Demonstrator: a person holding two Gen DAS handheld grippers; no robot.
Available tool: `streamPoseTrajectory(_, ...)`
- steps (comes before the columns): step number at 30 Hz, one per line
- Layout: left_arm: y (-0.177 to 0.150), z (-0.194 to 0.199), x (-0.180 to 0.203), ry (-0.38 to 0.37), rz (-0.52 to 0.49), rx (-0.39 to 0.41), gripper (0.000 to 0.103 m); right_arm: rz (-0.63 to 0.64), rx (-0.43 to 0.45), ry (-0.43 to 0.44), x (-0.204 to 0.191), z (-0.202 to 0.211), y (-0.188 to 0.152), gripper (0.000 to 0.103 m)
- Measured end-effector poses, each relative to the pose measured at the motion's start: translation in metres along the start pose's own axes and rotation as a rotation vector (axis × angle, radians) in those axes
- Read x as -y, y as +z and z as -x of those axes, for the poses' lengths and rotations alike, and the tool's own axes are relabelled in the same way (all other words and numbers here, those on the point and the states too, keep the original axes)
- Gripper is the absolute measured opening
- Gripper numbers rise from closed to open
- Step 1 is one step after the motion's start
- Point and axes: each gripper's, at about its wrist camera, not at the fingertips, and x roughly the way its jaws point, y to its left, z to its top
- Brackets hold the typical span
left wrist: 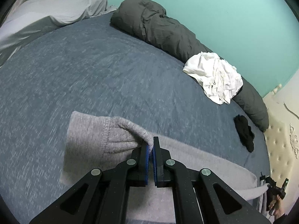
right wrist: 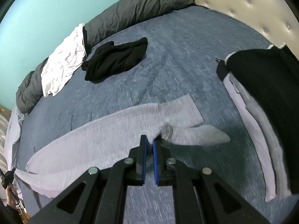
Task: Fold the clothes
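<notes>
A long grey knit garment (left wrist: pixel 97 138) lies stretched across the blue bed cover (left wrist: pixel 93 71). My left gripper (left wrist: pixel 151 145) is shut on a pinched fold near its hemmed end. In the right wrist view the same grey garment (right wrist: pixel 89 140) runs from lower left to a cuffed end at the right. My right gripper (right wrist: pixel 149 141) is shut on a bunched fold near that end. The other gripper shows at the far edge of each view, small.
A crumpled white garment (left wrist: pixel 214 76) and a black garment (left wrist: pixel 244 132) lie near a rolled dark grey duvet (left wrist: pixel 158 29) by the teal wall. A stack of folded clothes (right wrist: pixel 265 100) sits at the right. A padded headboard (right wrist: pixel 243 0) bounds the bed.
</notes>
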Motion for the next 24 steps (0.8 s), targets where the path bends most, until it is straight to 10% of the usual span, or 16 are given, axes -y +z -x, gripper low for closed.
streamPoseTrajectory(14, 0.035, -0.115, 0.008, 0.109, 0.011, -0.097, 0.004, -0.044, -0.048, -0.101, -0.023, -0.100, 0.061, 0.006)
streamPoseTrajectory(17, 0.026, -0.135, 0.006, 0.156, 0.022, -0.123, 0.023, -0.022, -0.056, -0.087, -0.024, -0.119, 0.062, 0.009)
streamPoseTrajectory(19, 0.018, -0.129, 0.009, 0.177, 0.020, -0.061, 0.077, 0.024, -0.062, -0.081, -0.026, -0.129, 0.062, 0.020)
streamPoseTrajectory(24, -0.003, -0.105, 0.025, 0.174, -0.030, 0.060, 0.077, 0.173, 0.077, -0.121, -0.028, -0.109, 0.053, 0.069)
